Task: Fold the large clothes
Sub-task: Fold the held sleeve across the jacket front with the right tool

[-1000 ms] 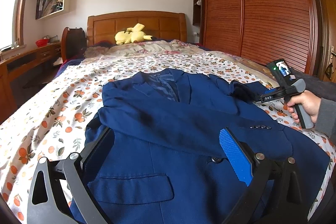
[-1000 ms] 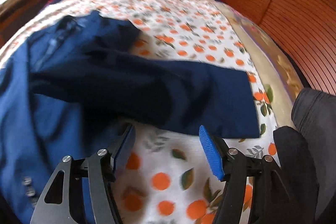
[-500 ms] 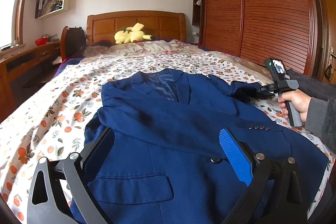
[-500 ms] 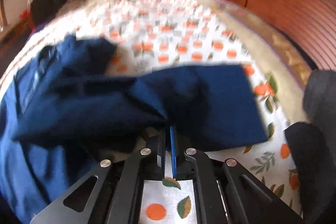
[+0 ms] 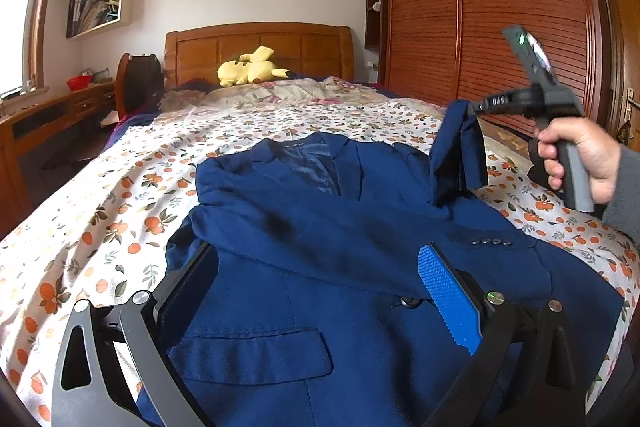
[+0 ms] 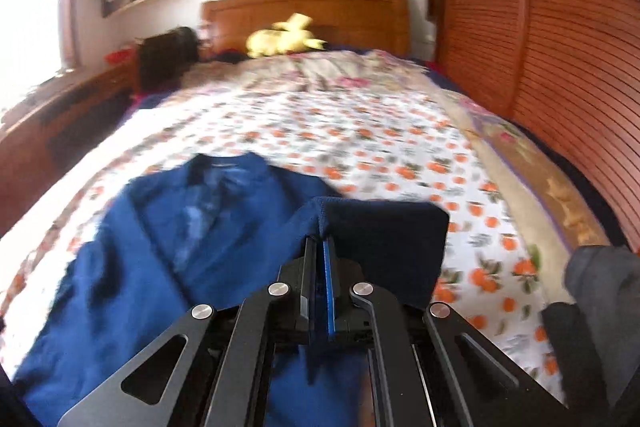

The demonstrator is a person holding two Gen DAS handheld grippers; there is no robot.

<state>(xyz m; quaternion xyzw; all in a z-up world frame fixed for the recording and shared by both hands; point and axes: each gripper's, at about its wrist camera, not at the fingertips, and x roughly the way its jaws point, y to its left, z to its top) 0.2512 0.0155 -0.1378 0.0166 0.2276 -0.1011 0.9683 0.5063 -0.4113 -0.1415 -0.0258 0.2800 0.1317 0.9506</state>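
Observation:
A navy blue suit jacket (image 5: 328, 267) lies face up on the bed, collar toward the headboard, one sleeve folded across its chest. My left gripper (image 5: 320, 291) is open and empty, low over the jacket's lower front near a flap pocket. My right gripper (image 5: 470, 107) is shut on the cuff of the other sleeve (image 5: 458, 151) and holds it lifted above the bed at the right. In the right wrist view the right gripper (image 6: 320, 247) pinches the sleeve (image 6: 384, 227), and the jacket (image 6: 160, 247) lies below to the left.
The bed has an orange-fruit print sheet (image 5: 100, 219) and a wooden headboard (image 5: 260, 47). A yellow plush toy (image 5: 250, 69) lies by the pillows. A wooden wardrobe (image 5: 500, 7) stands along the right side. A desk (image 5: 48, 115) and a dark chair (image 5: 138, 83) stand at left.
My right gripper closed on the sleeve cuff, then lifted it up off the bed. My left gripper stayed open in place over the jacket.

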